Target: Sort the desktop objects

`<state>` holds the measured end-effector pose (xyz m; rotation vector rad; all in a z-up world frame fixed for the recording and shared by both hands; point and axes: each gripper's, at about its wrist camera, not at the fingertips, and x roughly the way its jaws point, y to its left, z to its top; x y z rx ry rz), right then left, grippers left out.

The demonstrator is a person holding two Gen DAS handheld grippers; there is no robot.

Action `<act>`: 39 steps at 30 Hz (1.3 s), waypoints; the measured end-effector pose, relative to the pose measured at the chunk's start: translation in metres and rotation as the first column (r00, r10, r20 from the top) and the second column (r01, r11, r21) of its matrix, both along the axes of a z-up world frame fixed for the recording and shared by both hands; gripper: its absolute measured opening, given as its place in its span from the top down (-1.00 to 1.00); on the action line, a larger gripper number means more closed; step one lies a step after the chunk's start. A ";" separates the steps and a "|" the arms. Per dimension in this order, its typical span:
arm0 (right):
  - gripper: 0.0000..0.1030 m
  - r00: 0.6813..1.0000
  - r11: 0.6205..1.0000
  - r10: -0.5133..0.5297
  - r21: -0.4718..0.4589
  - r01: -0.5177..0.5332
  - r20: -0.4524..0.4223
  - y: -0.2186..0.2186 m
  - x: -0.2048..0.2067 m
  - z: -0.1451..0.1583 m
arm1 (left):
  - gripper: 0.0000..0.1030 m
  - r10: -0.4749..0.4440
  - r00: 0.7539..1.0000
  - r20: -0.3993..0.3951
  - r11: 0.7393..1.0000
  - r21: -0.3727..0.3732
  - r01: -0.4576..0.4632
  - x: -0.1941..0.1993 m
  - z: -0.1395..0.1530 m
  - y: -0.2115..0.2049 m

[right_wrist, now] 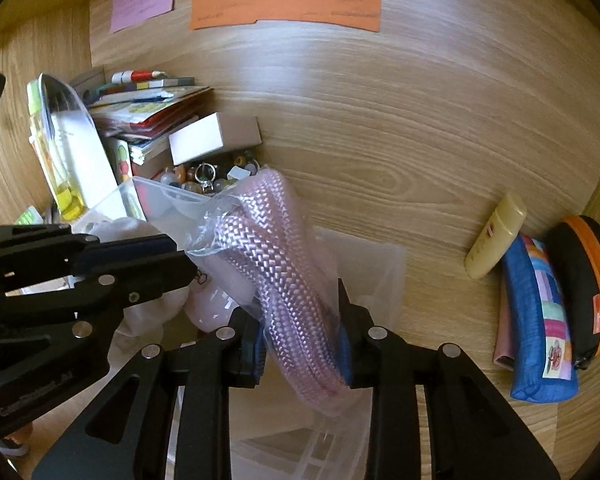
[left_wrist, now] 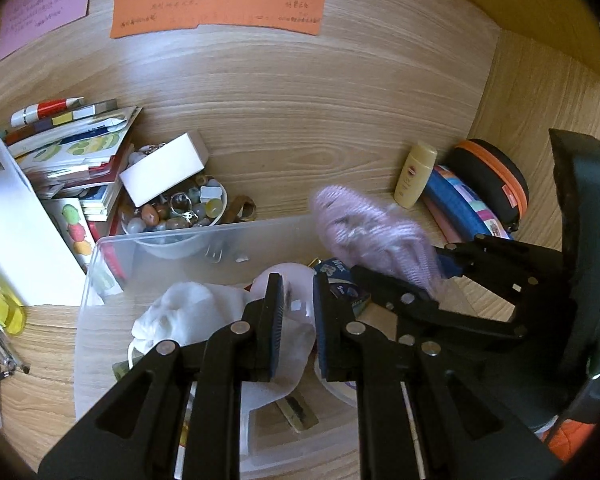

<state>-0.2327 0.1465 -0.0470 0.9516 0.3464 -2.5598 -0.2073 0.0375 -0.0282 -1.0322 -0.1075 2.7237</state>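
A clear bag of pink braided rope [right_wrist: 284, 272] sits between the pads of my right gripper [right_wrist: 300, 320], which is shut on its lower part. The bag tilts up to the left over a clear plastic bin [right_wrist: 160, 192]. In the left wrist view the same rope [left_wrist: 364, 232] looks blurred above the bin's far right rim [left_wrist: 160, 236], with the right gripper [left_wrist: 408, 276] reaching in from the right. My left gripper [left_wrist: 298, 304] hovers over the bin, its jaws drawn almost together with nothing between them. Below it lie a white cloth [left_wrist: 188, 312] and a blue packet [left_wrist: 340, 276].
Behind the bin stand a bowl of polished stones [left_wrist: 180, 216], a white box [left_wrist: 164, 172] and a pile of booklets [left_wrist: 80, 152]. At right are a yellow bottle [left_wrist: 414, 174], a blue pencil case [left_wrist: 460, 208] and a black case with an orange zip [left_wrist: 488, 180]. Paper notes [left_wrist: 220, 8] are on the back wall.
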 end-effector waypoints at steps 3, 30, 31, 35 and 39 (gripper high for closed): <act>0.29 1.000 1.000 0.010 0.010 -0.010 0.004 -0.003 0.001 -0.001 | 0.51 -0.002 1.000 -0.005 1.000 0.010 0.002 0.003 0.003 -0.002; -0.99 0.988 1.000 0.019 0.000 -0.019 -0.151 0.015 0.057 0.054 | -0.89 0.158 0.977 -0.141 0.986 -0.037 -0.164 0.065 0.042 -0.033; -0.99 0.988 1.000 0.015 -0.004 -0.016 -0.153 0.016 0.060 0.054 | -0.90 0.157 0.976 -0.148 0.986 -0.034 -0.164 0.070 0.043 -0.034; -0.99 0.990 0.999 -0.021 -0.041 0.015 -0.140 0.022 0.073 0.056 | -0.95 0.187 0.964 -0.190 0.979 -0.047 -0.199 0.088 0.048 -0.035; -0.99 0.988 0.997 -0.049 -0.064 0.040 -0.147 0.028 0.092 0.059 | -0.97 0.216 0.949 -0.229 0.971 -0.057 -0.234 0.107 0.051 -0.034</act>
